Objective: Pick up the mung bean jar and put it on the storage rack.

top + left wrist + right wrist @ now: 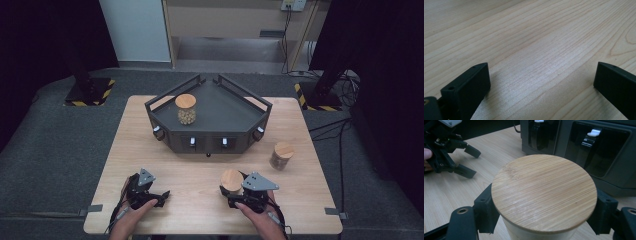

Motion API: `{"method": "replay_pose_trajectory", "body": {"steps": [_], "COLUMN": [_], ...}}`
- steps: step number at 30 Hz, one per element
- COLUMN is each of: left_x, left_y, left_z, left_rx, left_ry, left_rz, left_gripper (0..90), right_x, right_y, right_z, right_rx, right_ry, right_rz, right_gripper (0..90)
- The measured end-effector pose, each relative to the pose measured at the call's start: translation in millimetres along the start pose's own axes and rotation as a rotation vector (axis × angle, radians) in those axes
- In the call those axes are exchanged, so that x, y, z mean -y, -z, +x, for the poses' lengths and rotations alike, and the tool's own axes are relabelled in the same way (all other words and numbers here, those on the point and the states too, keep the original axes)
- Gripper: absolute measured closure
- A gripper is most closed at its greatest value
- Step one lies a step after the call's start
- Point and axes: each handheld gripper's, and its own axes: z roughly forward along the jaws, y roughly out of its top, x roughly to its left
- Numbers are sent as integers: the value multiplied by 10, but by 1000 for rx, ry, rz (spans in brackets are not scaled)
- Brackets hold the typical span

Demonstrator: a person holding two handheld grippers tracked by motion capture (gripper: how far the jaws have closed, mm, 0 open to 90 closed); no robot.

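Note:
A jar with a round bamboo lid stands on the wooden table near its front edge, and my right gripper is shut on it, one jaw pressing each side just under the lid. In the high view the same jar sits in front of my right hand. My left gripper rests at the front left of the table, open, with bare wood between its jaws. A second lidded jar with pale contents stands on the dark angular tray stand. A third lidded jar stands on the table to the right.
The dark stand fills the table's far middle, with white latches along its front panels. The wooden tabletop is bare between my two hands. Floor cables and black frame posts with striped bases lie beyond the table.

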Motion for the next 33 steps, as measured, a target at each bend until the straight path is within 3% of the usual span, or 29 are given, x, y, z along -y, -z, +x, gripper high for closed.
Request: {"method": "replay_pose_trajectory", "body": {"steps": [22, 33], "left_x": [-2, -9], "left_y": [-2, -6], "left_z": [10, 30], "left_rx": [4, 10], "left_ry": [0, -5], "left_rz": [0, 2], "left_gripper": [0, 0], "right_x": [-247, -463], "right_y": [-63, -137], "right_z": [-73, -136], "right_rx": [5, 2], "right_ry": [-13, -7], "right_rz": [-16, -29], "right_gripper": [253, 253]}}
